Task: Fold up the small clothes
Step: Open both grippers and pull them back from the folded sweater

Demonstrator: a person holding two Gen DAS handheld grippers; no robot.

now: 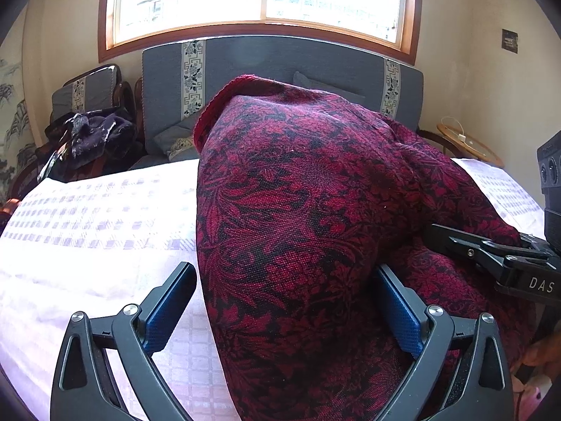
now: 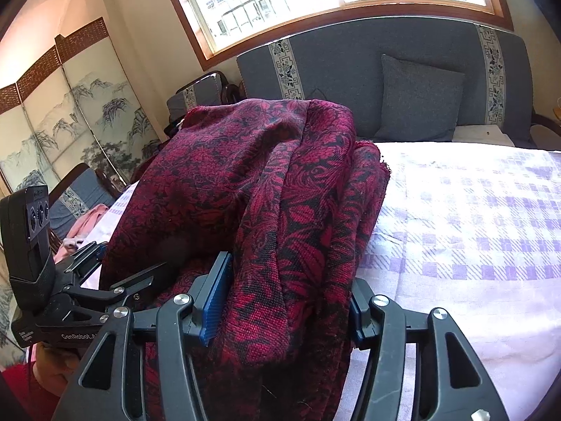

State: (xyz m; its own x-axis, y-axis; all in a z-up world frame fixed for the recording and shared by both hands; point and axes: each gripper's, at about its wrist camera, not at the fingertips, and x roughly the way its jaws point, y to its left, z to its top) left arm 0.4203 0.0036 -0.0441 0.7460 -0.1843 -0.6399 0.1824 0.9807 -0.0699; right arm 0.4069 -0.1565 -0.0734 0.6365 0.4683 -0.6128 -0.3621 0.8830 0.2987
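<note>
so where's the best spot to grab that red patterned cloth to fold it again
Probably the thick folded edge of the red floral knit garment, near its right side on the checked sheet. Come in low from the near side: the layers stack there, so one pinch catches them all.

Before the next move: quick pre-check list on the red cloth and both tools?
1. Left tool released: ok. Its blue pads stand wide; the red-and-black floral knit cloth lies between them, unpinched on the left side.
2. Right tool released: cannot tell. A thick bunch of cloth fills the gap between its pads.
3. Cloth folded flat: not ok. It stands heaped and bunched.
4. Cloth fully on the lilac checked bedsheet: cannot tell. The near edge is hidden under the tools.
5. Free sheet beside the cloth: ok on both sides.
6. Tools apart: ok, though close together.
</note>
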